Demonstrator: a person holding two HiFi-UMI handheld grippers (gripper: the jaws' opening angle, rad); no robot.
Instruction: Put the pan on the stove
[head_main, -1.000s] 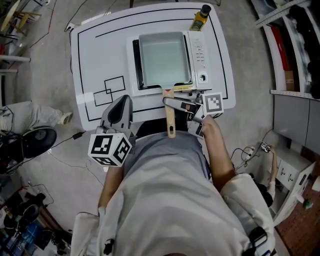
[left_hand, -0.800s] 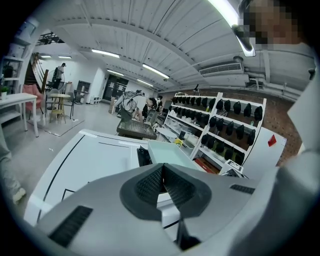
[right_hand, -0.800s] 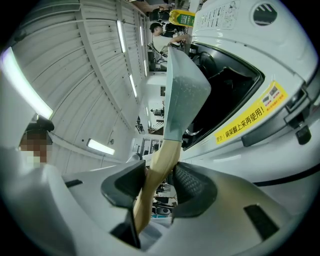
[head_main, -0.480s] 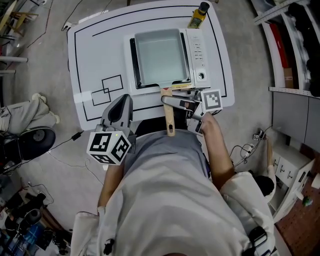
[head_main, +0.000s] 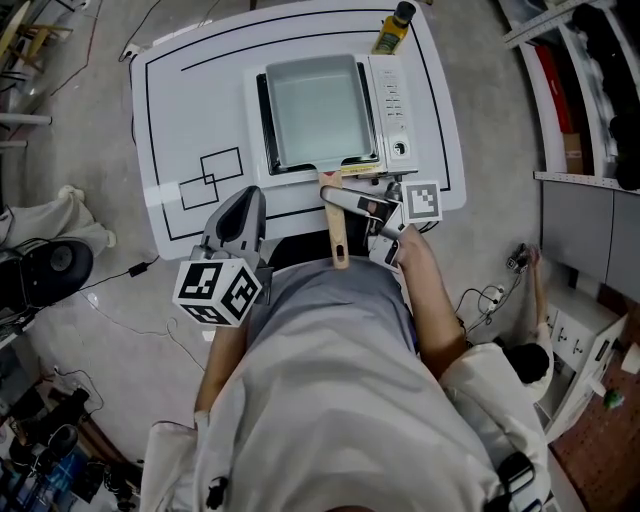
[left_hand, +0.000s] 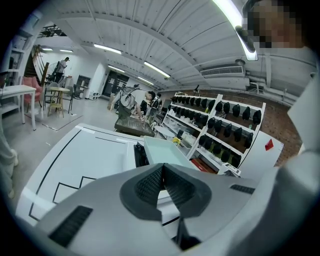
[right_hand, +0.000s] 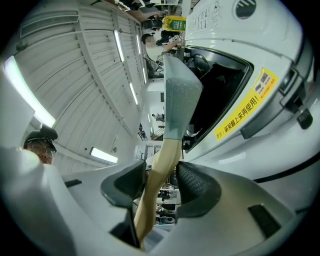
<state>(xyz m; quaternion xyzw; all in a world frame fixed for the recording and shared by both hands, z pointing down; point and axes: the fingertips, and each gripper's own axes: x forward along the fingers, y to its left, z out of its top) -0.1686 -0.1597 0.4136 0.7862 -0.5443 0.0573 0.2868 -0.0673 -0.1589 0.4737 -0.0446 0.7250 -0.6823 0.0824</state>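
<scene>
A pale rectangular pan (head_main: 315, 108) rests flat on the white stove (head_main: 396, 100), with its wooden handle (head_main: 337, 225) pointing toward me past the table's front edge. My right gripper (head_main: 342, 204) reaches in from the right and is shut on that handle. In the right gripper view the handle (right_hand: 156, 172) runs between the two pads of the right gripper (right_hand: 161, 187), up to the pan (right_hand: 180, 95) and the stove (right_hand: 260, 75). My left gripper (head_main: 247, 198) hovers at the front edge, left of the handle. It is shut and empty (left_hand: 162, 172).
The stove stands on a white table (head_main: 190, 100) with black outlines. A yellow bottle (head_main: 390, 30) stands at the stove's far right corner. Cables and clutter lie on the floor to the left. Shelving (head_main: 585, 90) stands to the right.
The head view has drifted a little. The pan stays on the stove, the right gripper stays on the handle, and the left gripper holds its place.
</scene>
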